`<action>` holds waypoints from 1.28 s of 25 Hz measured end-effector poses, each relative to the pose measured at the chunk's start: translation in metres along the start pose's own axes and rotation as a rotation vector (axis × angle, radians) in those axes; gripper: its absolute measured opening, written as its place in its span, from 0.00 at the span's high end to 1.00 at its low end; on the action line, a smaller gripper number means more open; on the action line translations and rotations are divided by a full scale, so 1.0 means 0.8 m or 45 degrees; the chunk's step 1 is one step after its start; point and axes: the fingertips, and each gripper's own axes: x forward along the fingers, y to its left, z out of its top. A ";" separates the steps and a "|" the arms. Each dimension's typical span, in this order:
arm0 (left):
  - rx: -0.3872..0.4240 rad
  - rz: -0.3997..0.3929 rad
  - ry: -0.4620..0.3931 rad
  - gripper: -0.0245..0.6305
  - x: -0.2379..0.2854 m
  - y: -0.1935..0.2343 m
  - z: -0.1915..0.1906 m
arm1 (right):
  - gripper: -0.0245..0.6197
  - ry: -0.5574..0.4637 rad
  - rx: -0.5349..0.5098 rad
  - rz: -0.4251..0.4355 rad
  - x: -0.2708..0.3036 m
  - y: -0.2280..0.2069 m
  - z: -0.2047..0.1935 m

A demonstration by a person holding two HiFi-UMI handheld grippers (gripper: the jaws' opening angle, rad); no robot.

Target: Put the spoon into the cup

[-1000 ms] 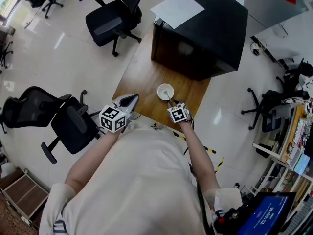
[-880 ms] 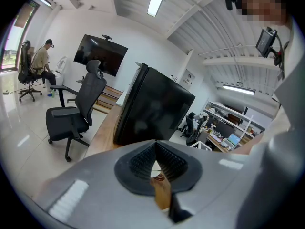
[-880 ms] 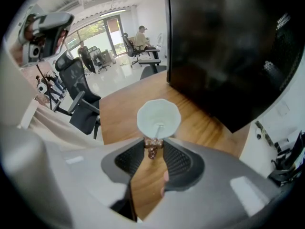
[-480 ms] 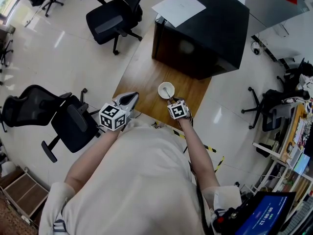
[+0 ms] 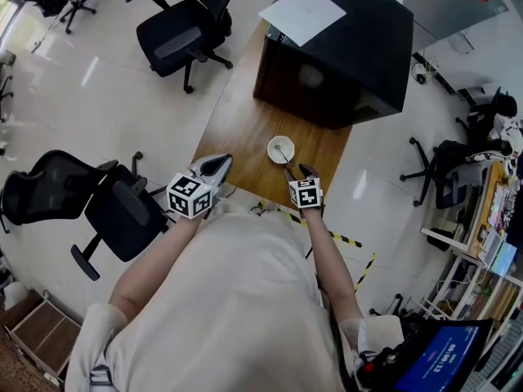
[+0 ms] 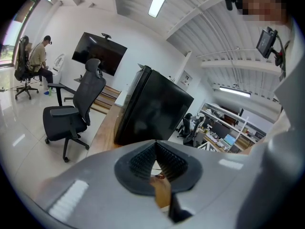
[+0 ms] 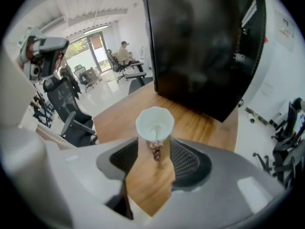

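A white cup (image 5: 280, 149) stands on the wooden table (image 5: 237, 129). The spoon (image 5: 282, 155) rests in the cup, and its beaded handle (image 7: 156, 151) leans over the near rim. Just behind the cup, my right gripper (image 5: 294, 171) has its jaws opening. In the right gripper view the handle end lies between the pads (image 7: 188, 160) of that gripper (image 7: 155, 152), and neither pad touches it. My left gripper (image 5: 219, 164) hovers at the table's near left corner. It is shut with nothing in it, as the left gripper view (image 6: 156, 150) shows.
A black cabinet (image 5: 343, 47) with a white sheet (image 5: 296, 15) on top stands at the table's far end. Office chairs (image 5: 176, 35) (image 5: 106, 207) stand to the left on the glossy floor. Yellow-black tape (image 5: 347, 239) marks the floor near the table's front edge.
My right gripper held the spoon handle at the cup before. Its jaws have now spread, and it has drawn slightly back with the spoon left in the cup. The left gripper stayed put.
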 end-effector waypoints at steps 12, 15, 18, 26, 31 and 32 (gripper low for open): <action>0.069 -0.092 0.048 0.96 -0.023 0.048 -0.014 | 0.70 -0.369 0.637 -0.055 -0.059 0.044 0.020; 0.075 -0.111 0.046 0.96 -0.032 0.057 -0.021 | 0.71 -0.402 0.642 -0.060 -0.064 0.067 0.012; 0.068 -0.136 0.056 0.96 -0.039 0.058 -0.032 | 0.73 -0.415 0.665 -0.069 -0.071 0.084 0.000; 0.047 -0.184 0.084 0.96 -0.053 0.055 -0.050 | 0.75 -0.429 0.711 -0.069 -0.076 0.116 -0.013; 0.079 -0.207 0.117 0.96 -0.052 0.058 -0.061 | 0.76 -0.489 0.686 -0.034 -0.080 0.129 0.007; 0.086 -0.206 0.119 0.96 -0.052 0.060 -0.061 | 0.76 -0.495 0.676 -0.024 -0.078 0.132 0.011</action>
